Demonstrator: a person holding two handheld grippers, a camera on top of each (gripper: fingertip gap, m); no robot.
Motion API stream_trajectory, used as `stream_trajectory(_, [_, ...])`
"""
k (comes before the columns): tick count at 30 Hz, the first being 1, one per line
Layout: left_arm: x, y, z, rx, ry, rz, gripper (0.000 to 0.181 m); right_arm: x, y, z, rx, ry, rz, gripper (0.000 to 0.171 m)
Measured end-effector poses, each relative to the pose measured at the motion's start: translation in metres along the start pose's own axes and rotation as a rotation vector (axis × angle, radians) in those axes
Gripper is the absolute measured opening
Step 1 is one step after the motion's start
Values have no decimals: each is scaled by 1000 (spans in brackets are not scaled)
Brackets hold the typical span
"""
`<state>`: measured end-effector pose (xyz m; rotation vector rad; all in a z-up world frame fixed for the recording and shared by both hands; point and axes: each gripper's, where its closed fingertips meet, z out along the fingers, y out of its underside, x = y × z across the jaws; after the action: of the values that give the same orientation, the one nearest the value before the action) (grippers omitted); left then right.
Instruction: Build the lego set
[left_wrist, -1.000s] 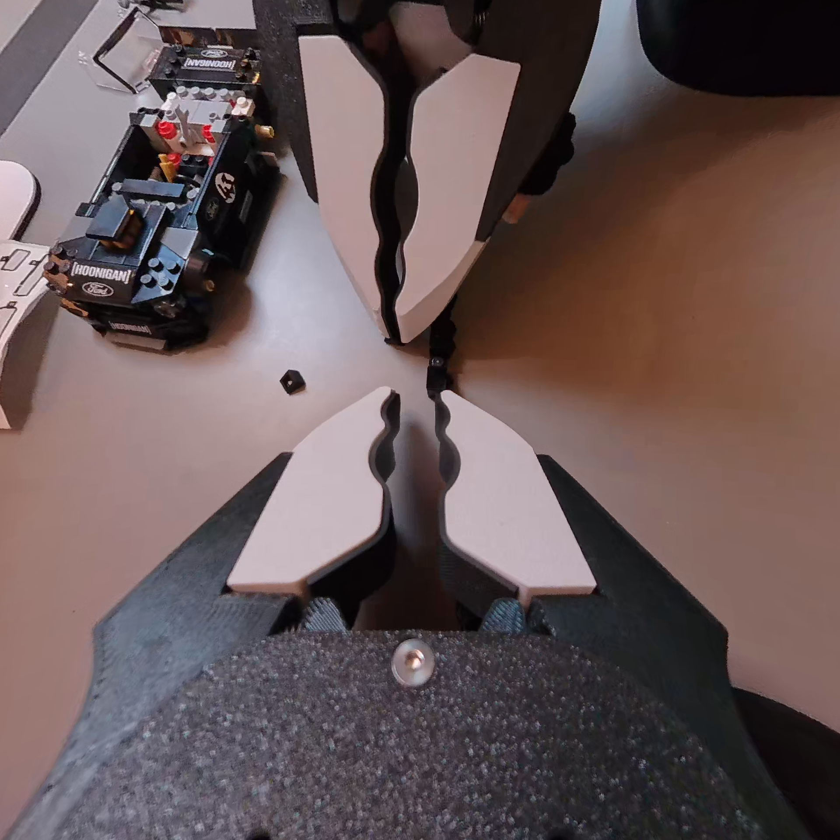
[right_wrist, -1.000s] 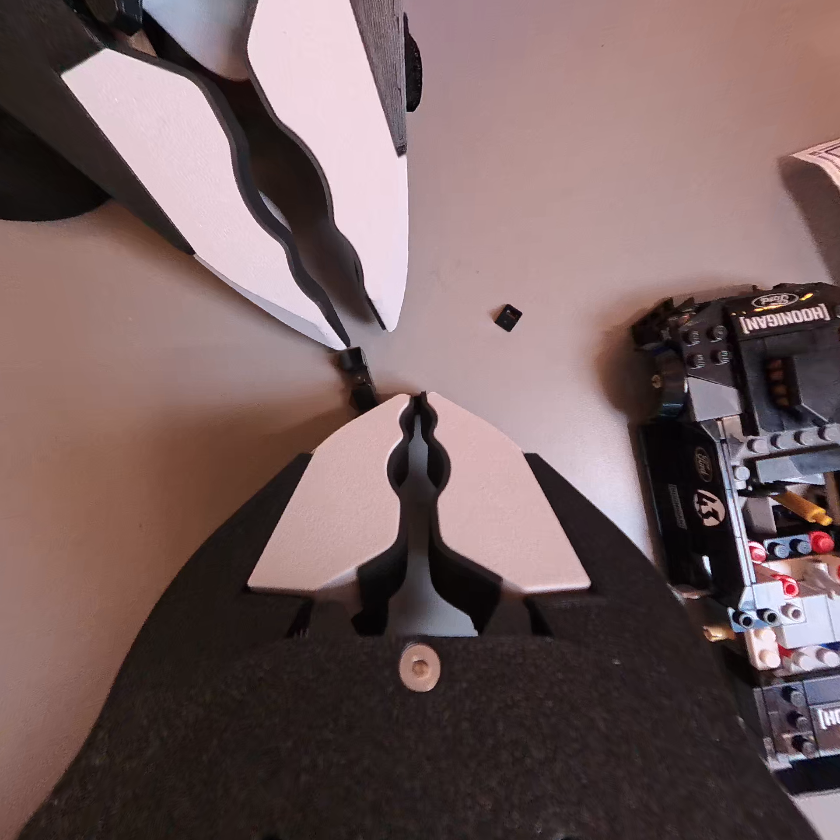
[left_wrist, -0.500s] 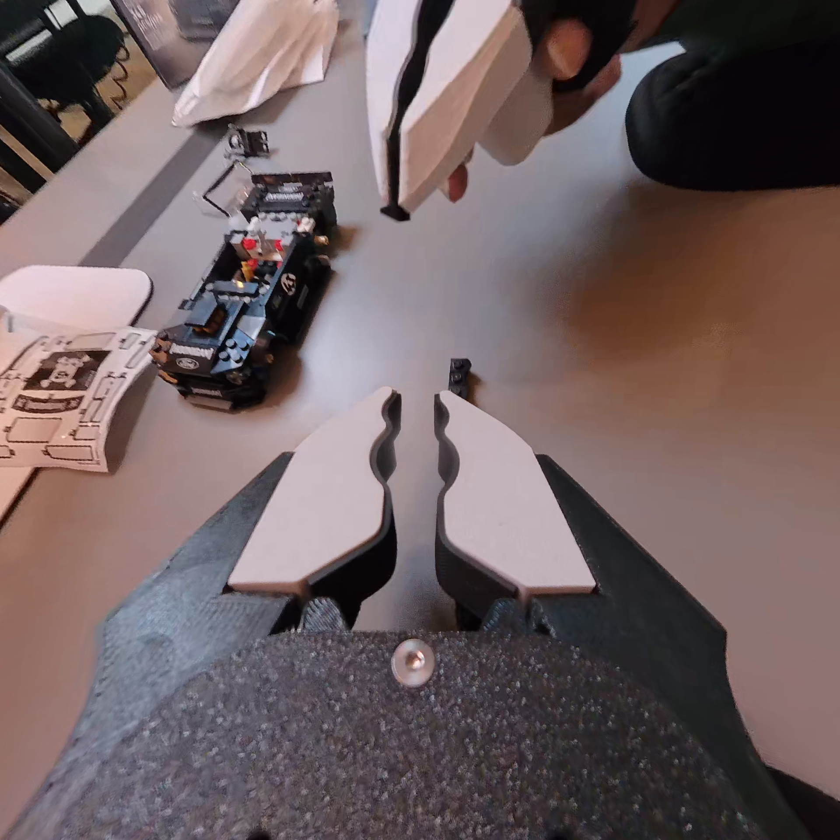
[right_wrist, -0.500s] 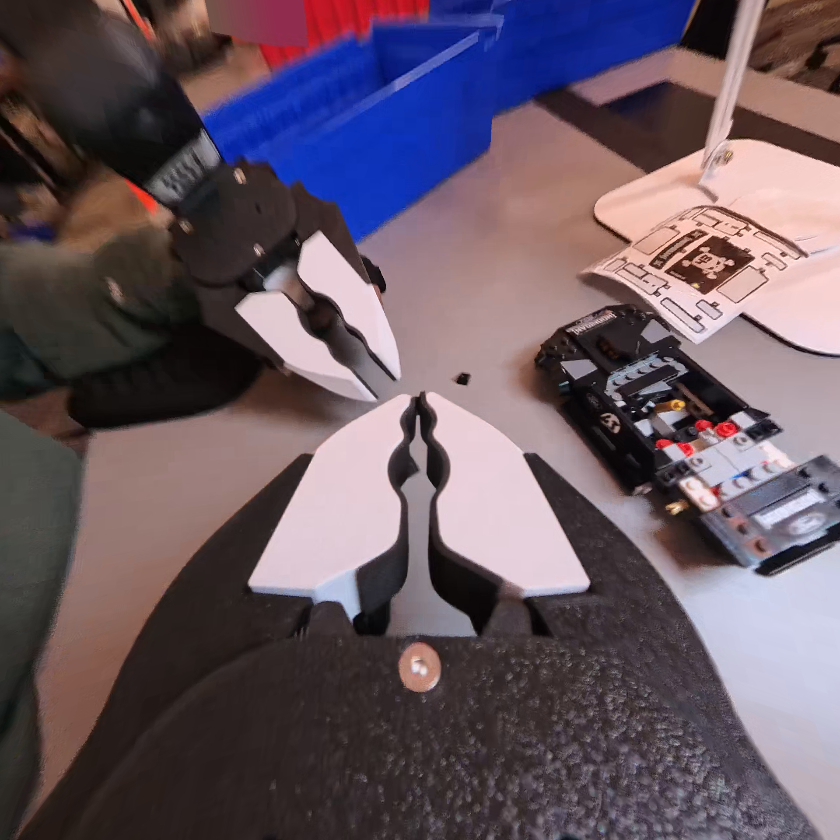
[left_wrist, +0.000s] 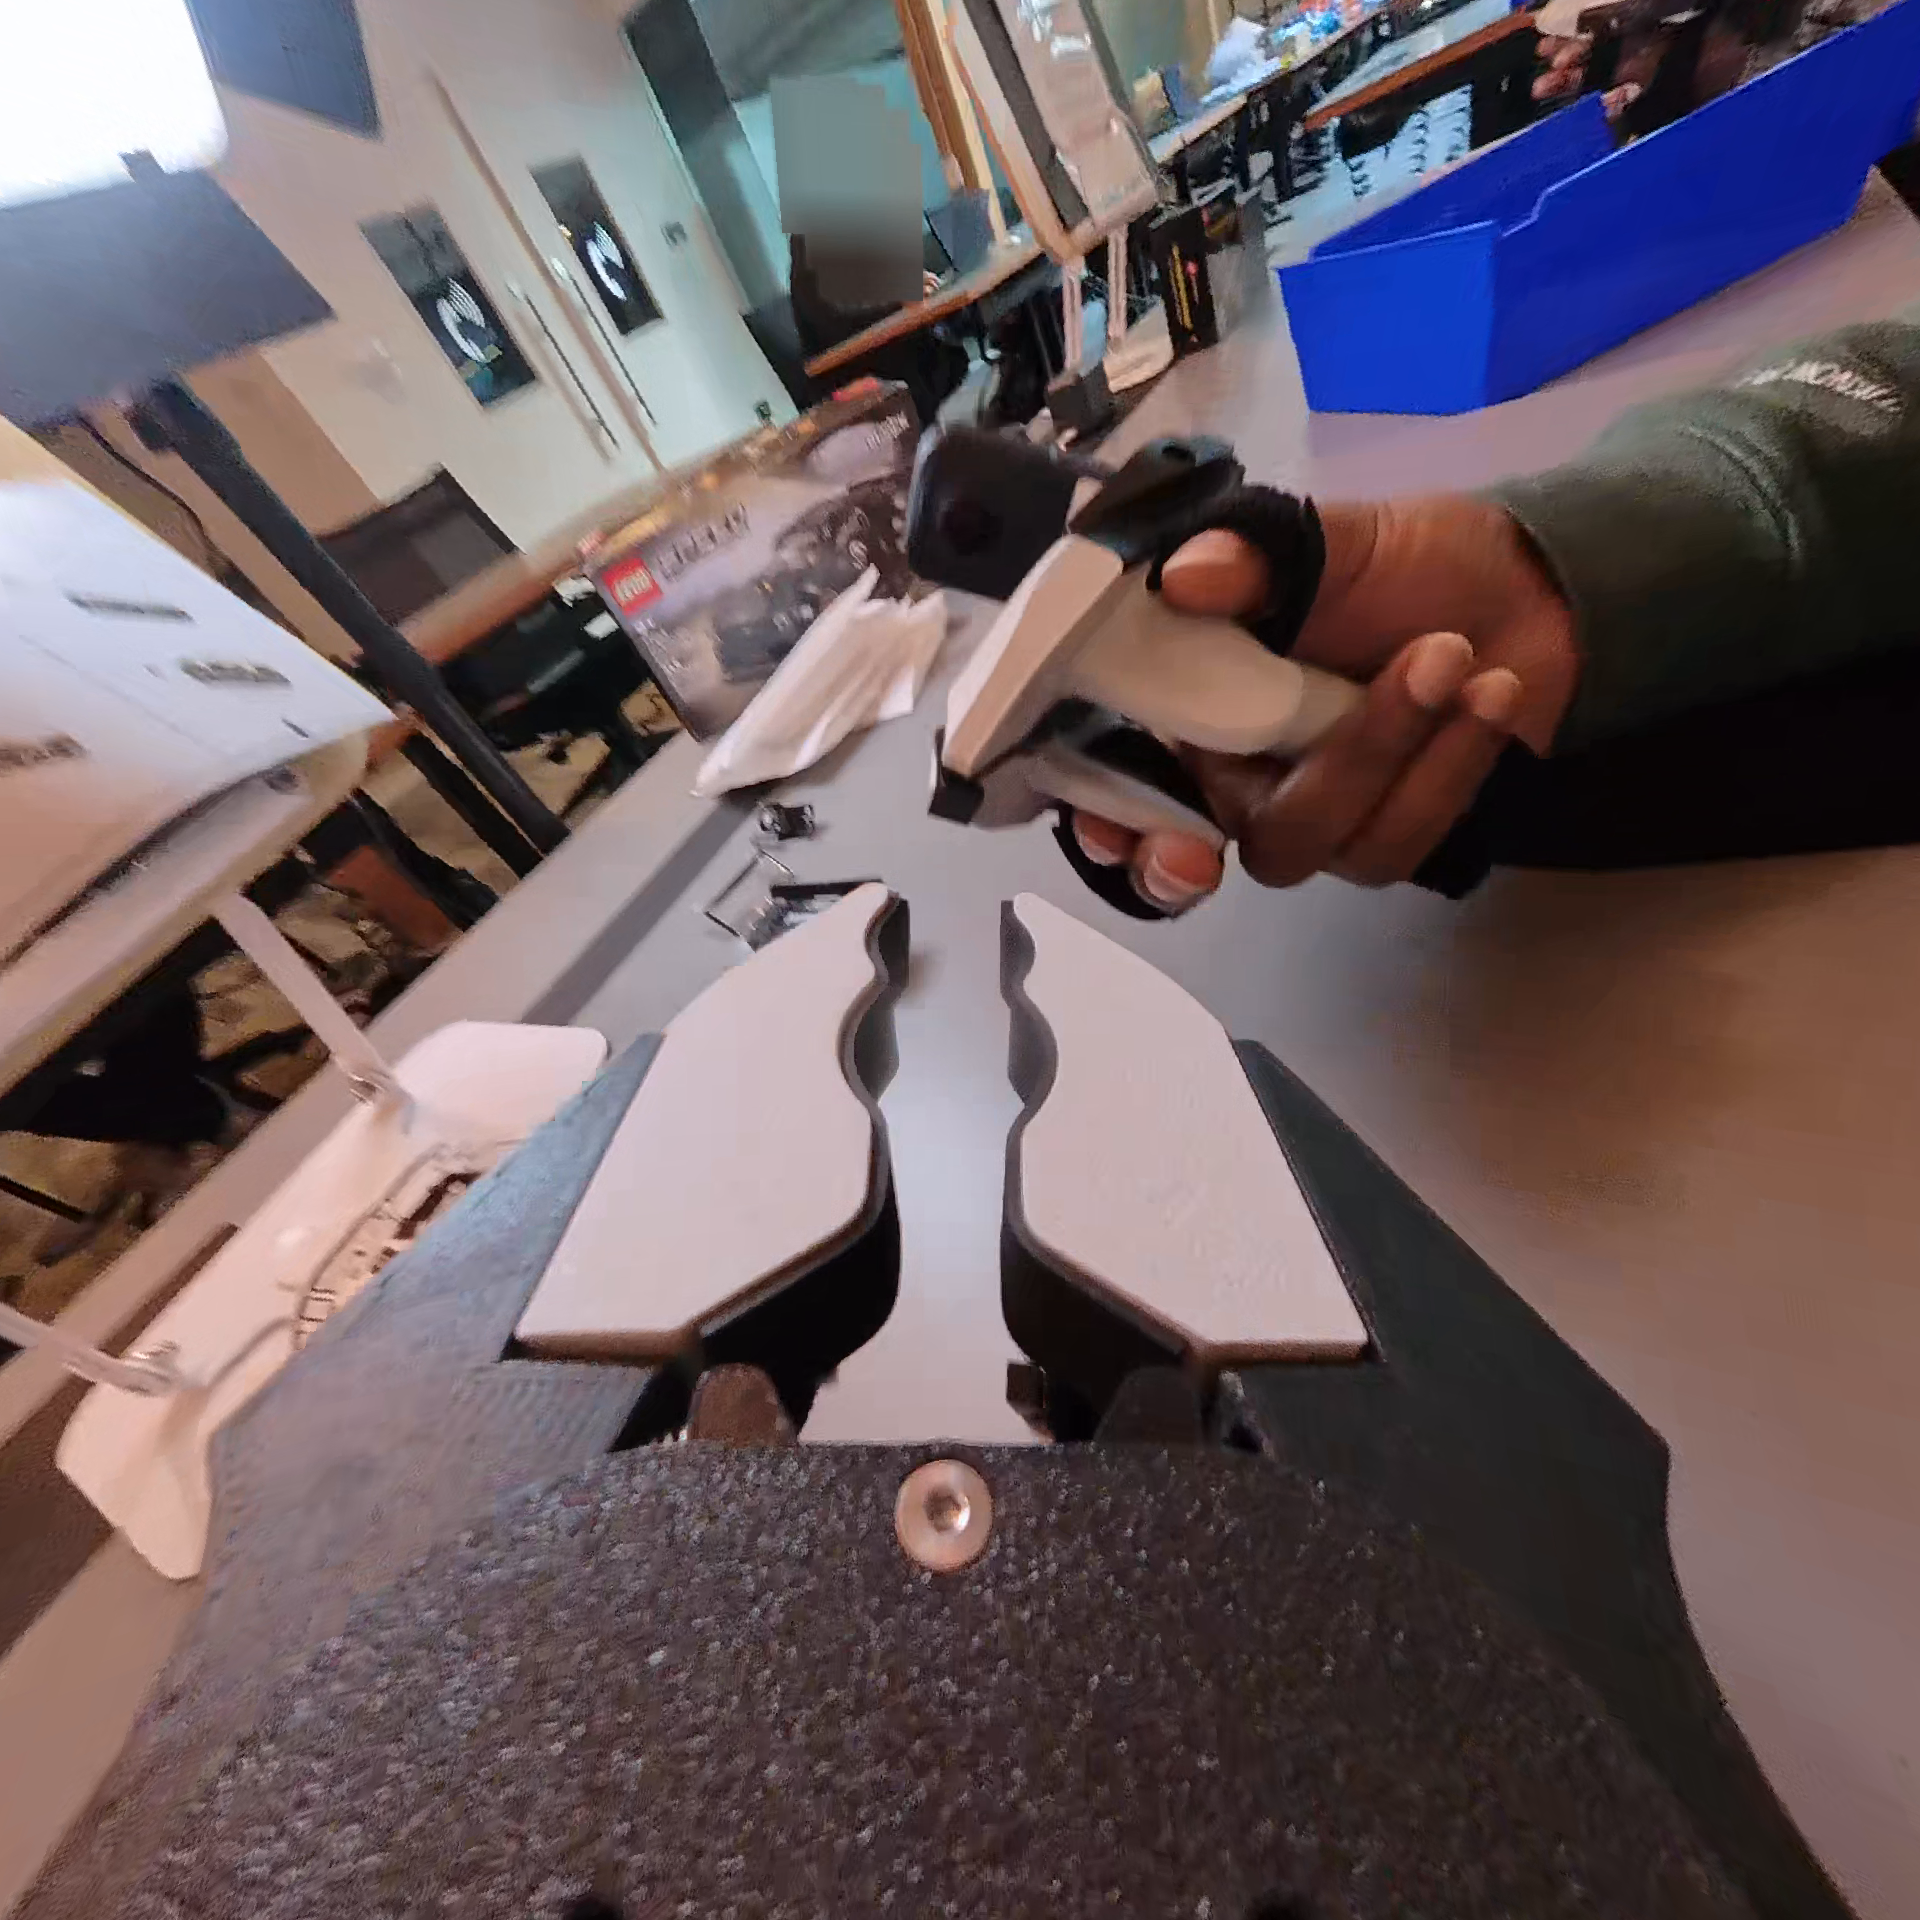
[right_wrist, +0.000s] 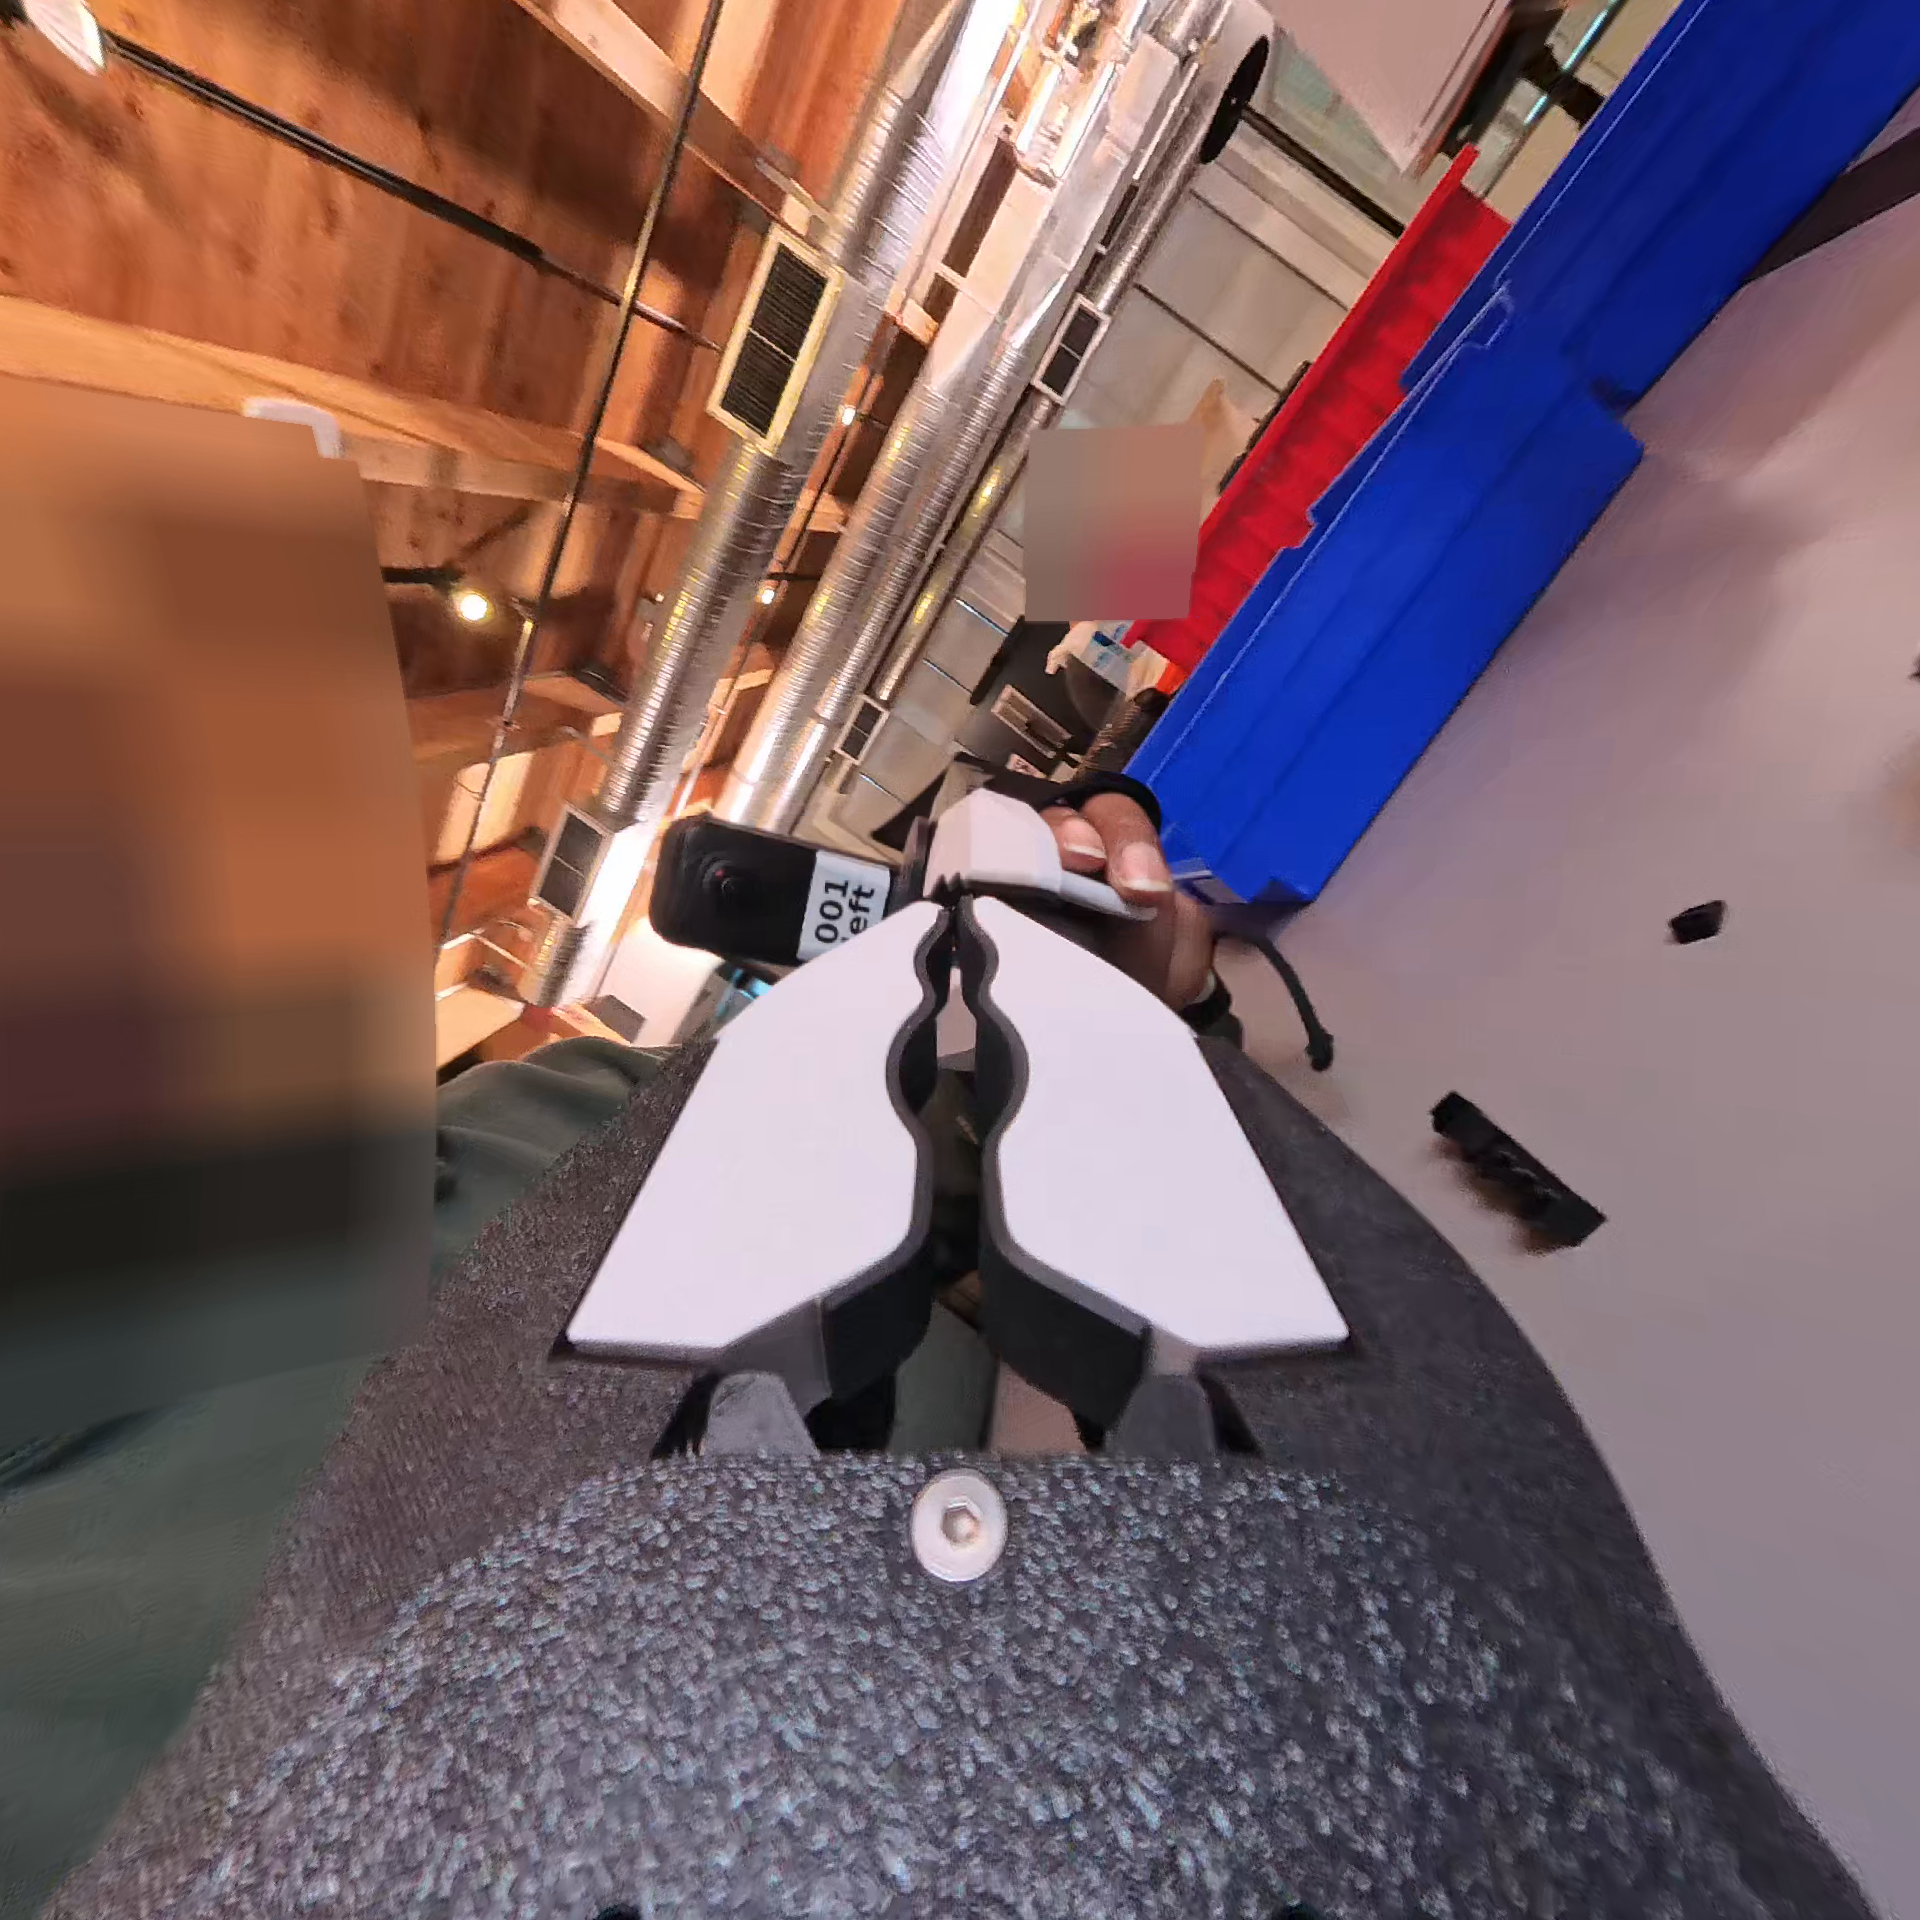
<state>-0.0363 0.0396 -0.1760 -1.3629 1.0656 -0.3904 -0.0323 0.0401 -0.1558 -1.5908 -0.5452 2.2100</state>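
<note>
Left gripper (left_wrist: 951, 914): I hold fingers spread, empty, raised off the table (left_wrist: 1558, 1091).
Right gripper (right_wrist: 954, 914): tips pinching a small black piece (left_wrist: 954, 800), lifted clear, likely for fitting.

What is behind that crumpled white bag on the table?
A dark lego box stands just behind the white bag. The bag covers the box's lower right corner, and the tabletop behind the box is hidden.

We see white wavy-edged fingers (left_wrist: 748, 1143) on black speckled gripper bodies (right_wrist: 935, 1662), silver screws (left_wrist: 943, 1510), and a green sleeve (left_wrist: 1745, 499).
</note>
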Motion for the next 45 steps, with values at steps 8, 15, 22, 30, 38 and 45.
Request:
stream_trajectory(8, [5,-14,2,46,-54,144,12,-1,11,7,-16,-46,83,1])
stream_trajectory(15, [5,-11,0,31,-69,188,9,5,11,6,-14,-33,100,1])
stream_trajectory(22, [6,-9,-1,32,-41,148,9,6,13,6,-31,-12,65,1])
stream_trajectory(30, [7,-15,-4,87,4,56,9,-5,14,5,-70,-32,-10,12])
stream_trajectory(38, [13,-25,-9,158,43,32,9,-11,23,9,-127,-69,-23,18])
stream_trajectory(45, [18,-26,-10,173,64,48,9,-14,28,11,-140,-120,37,11])
